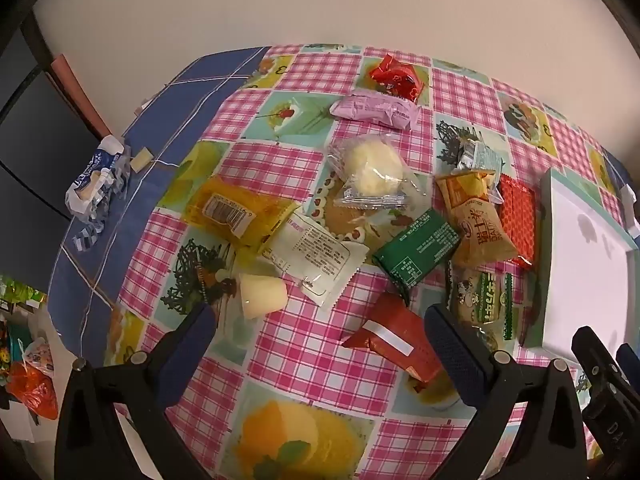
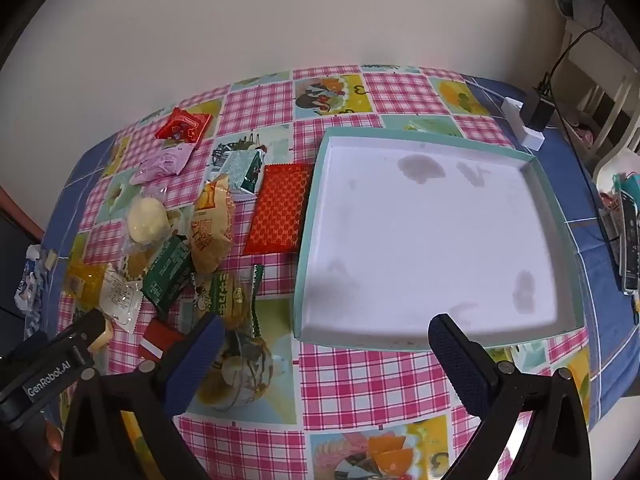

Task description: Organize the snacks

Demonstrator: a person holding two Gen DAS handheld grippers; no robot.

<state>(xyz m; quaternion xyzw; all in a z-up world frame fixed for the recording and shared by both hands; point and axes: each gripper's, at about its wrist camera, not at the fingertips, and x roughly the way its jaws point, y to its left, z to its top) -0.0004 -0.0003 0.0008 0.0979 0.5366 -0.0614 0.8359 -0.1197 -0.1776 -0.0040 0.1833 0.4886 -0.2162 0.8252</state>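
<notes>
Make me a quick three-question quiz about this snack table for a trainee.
1. True or false: the tray already holds snacks.
2. Which packet lies right beside the tray? A) pink packet B) flat red packet C) yellow packet
3. Fill in: both the left gripper and the right gripper are ____.

Key: 1 false; 2 B; 3 open.

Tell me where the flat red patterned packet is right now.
In the right wrist view the red packet lies flat on the tablecloth, left of centre, right beside the tray's left wall, with the tan bag on its other side.
</notes>
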